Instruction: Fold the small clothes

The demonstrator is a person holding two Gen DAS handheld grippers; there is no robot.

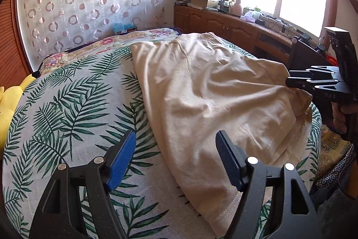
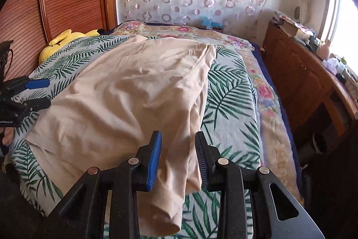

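One bed under a white cotton cover printed with green palm leaves (image 1: 67,104) fills both views. Across it lies a crumpled beige cotton T-shirt (image 1: 201,86). The left gripper (image 1: 175,158) hangs released above the shirt's hem, pads clear. The right gripper (image 2: 177,158) straddles a beige sleeve (image 2: 174,183), jaws parted, not pinching.

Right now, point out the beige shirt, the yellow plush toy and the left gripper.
beige shirt (image 1: 212,86): left wrist view, on its wrinkled middle.
yellow plush toy (image 2: 59,44): right wrist view, on its body by the headboard.
left gripper (image 1: 175,160): left wrist view, midway between its blue-padded fingertips.
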